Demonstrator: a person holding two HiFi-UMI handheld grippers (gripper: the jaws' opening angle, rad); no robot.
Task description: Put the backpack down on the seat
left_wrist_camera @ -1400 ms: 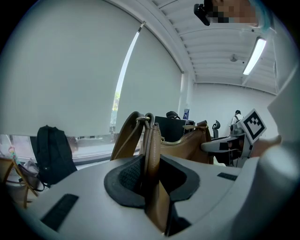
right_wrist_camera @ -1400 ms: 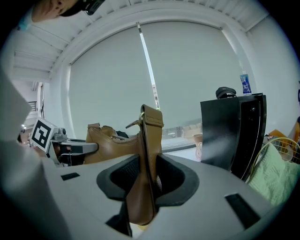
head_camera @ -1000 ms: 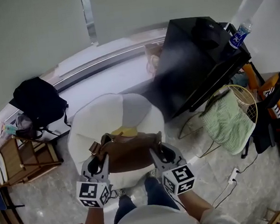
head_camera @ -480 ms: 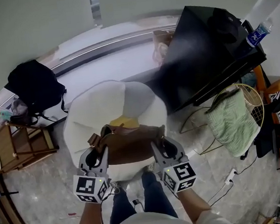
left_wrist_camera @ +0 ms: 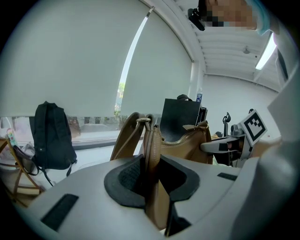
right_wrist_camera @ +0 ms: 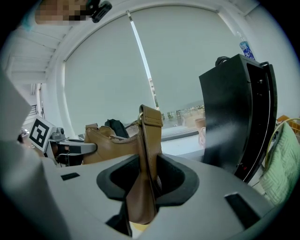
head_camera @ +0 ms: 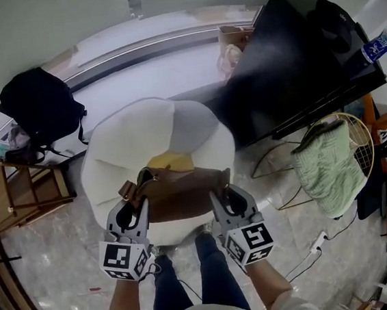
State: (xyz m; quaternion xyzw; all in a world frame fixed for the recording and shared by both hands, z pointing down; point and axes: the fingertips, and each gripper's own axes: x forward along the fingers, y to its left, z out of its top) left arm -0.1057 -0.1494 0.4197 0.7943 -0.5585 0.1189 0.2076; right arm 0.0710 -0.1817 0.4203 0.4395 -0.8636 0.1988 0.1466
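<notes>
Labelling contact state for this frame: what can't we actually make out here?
- Whether the brown bag touches the white seat: in the head view the bag's own body hides its underside; both gripper views show only its top and straps.
- Yellow item: head view, mostly hidden behind the bag.
- Bottle label: head view, too small.

Lived-in indoor room, prob. a lounge or studio corner. Centre frame: soft white round beanbag seat (head_camera: 127, 147) on glossy pale marble-look floor (head_camera: 59, 247). Top: long window ledge w/ black fabric backpack (head_camera: 37, 105) at upper left. Left edge: wooden folding rack (head_camera: 19, 193). Right: tall black cabinet (head_camera: 293, 58), green towel (head_camera: 325, 164), white power strip (head_camera: 320, 242).
</notes>
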